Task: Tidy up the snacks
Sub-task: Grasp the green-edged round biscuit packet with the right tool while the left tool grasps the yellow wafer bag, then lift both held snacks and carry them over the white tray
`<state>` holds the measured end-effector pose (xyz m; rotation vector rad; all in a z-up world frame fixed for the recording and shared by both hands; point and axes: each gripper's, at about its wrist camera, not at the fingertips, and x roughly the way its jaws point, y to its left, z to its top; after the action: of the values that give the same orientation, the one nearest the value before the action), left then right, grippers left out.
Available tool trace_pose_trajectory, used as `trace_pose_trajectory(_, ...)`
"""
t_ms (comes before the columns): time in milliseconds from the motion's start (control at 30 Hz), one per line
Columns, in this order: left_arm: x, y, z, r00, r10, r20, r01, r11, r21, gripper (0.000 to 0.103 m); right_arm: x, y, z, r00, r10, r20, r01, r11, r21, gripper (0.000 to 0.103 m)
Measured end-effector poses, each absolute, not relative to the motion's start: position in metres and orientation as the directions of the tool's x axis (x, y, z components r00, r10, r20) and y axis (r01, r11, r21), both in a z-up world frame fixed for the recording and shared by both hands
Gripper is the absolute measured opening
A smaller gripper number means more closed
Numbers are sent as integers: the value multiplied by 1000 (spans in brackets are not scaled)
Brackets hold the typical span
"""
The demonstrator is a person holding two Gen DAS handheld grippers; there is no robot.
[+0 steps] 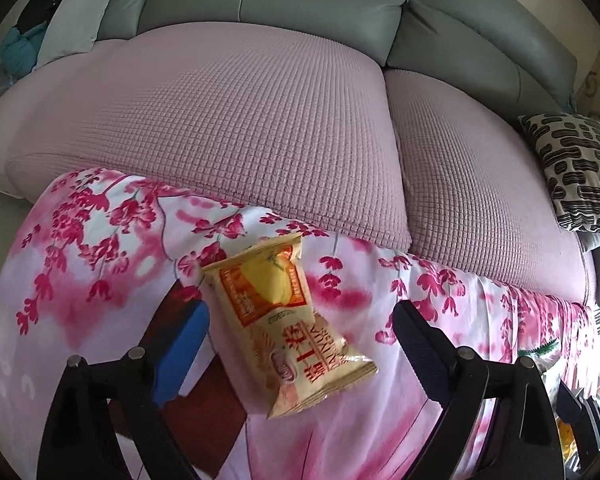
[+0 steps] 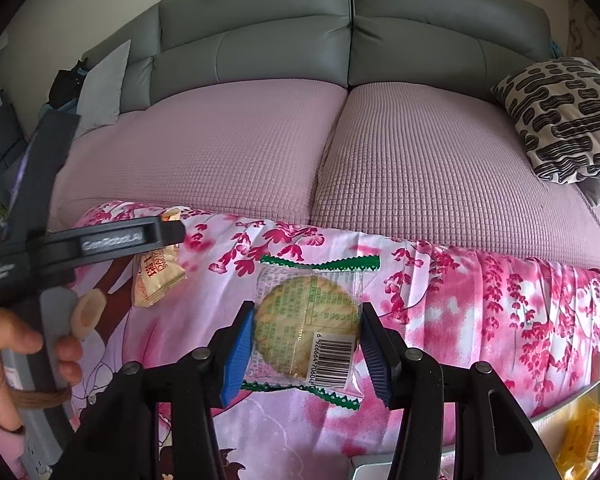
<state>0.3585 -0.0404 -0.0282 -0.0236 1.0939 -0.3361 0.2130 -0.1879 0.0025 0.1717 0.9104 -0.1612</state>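
Note:
A yellow and orange snack packet lies on the pink floral cloth, between the wide-apart fingers of my left gripper, which is open around it. The same packet shows in the right wrist view under the left gripper's body. A clear green-edged cracker packet sits between the blue pads of my right gripper; both pads meet its sides.
A pink-covered sofa seat with grey backrests lies just behind the cloth. A black and white patterned cushion rests at the right. A tray with a yellow snack shows at the lower right.

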Motion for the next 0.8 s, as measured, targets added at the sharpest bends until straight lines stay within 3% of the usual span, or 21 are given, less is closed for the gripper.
trace_pose_trajectory(133, 358, -46, -33, 410, -236, -881, 255, 957, -138, 59, 212, -188, 6, 606, -62, -793, 211, 974, 85, 53)
trace_pose_trajectory(167, 357, -46, -33, 413, -227, -882, 250, 960, -130, 40, 211, -188, 7, 608, -61, -791, 210, 974, 86, 53)
trace_pose_trajectory(200, 357, -44, -33, 414, -223, -882, 245, 961, -128, 31, 210, -187, 8, 610, -61, -790, 208, 974, 86, 53)
trace_pose_trajectory(467, 337, -30, -17, 414, -216, -884, 232, 964, -127, 23, 199, -186, 27, 619, -63, -783, 214, 973, 91, 53)
trace_pose_trajectory(800, 263, -32, 45, 452, -247, -857, 259, 956, -139, 22, 148, -180, 85, 654, -78, -753, 219, 972, 90, 53)
